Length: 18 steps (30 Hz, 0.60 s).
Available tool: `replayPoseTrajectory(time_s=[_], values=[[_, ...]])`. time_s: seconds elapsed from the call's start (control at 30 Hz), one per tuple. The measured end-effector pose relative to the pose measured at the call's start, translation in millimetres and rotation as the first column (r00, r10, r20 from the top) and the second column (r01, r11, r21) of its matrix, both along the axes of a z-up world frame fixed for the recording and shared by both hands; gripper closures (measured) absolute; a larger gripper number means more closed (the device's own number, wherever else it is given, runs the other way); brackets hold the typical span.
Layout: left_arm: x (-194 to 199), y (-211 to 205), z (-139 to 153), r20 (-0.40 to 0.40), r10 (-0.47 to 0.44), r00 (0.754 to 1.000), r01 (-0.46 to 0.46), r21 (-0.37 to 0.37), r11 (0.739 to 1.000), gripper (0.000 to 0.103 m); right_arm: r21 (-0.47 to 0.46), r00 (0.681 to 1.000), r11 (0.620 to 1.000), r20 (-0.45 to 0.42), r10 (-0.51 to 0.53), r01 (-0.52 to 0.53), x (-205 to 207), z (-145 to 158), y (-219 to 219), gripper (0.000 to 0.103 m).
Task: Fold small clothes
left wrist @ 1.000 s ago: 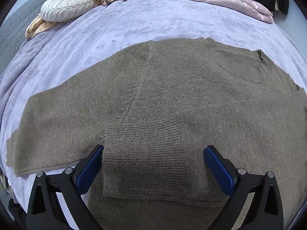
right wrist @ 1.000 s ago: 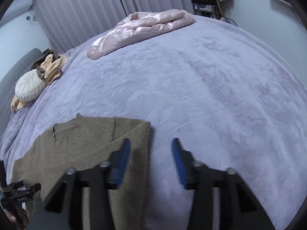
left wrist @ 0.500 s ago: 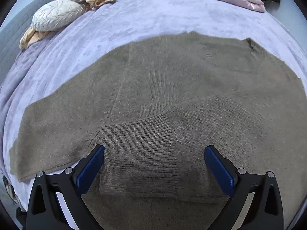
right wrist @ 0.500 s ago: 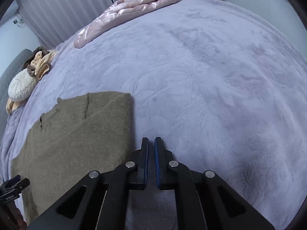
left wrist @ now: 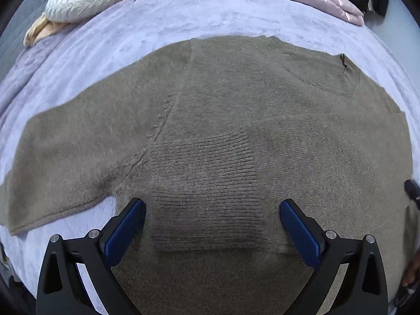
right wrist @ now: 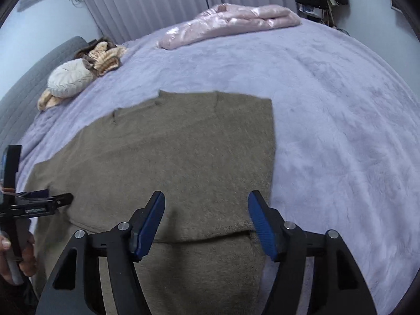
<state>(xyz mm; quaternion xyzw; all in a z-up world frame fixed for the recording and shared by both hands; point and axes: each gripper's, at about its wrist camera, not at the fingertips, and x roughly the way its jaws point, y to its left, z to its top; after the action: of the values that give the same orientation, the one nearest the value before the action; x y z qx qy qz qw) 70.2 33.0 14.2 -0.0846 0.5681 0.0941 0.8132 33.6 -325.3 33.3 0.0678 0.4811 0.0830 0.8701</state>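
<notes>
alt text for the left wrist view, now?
An olive-brown knit sweater lies flat on a lavender bedspread, one sleeve folded across its body so the ribbed cuff sits between the fingers of the open left gripper.

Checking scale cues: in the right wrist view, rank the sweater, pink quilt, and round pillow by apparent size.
1. Sweater, by far the largest, though nearest the camera.
2. Pink quilt.
3. Round pillow, smallest.
</notes>
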Motion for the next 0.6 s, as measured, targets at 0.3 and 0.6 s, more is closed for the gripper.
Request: replayPoseTrajectory(time_s=[0.3,0.6], values=[[-29.9,11.9,30.3,0.083,0.015,0.996,-0.018,0.027,0.999,0.0,-0.095,0.991,0.994,0.125,-0.04,0.053,-32.9,51.5,22.7,0.034],[-62.9,48.9,45.0,0.147,0.061,0.987,-0.061,-0.002,0.998,0.0,-0.224,0.998,0.972,-0.034,0.061,-0.067,-25.0,-0.6,140.8,0.022]])
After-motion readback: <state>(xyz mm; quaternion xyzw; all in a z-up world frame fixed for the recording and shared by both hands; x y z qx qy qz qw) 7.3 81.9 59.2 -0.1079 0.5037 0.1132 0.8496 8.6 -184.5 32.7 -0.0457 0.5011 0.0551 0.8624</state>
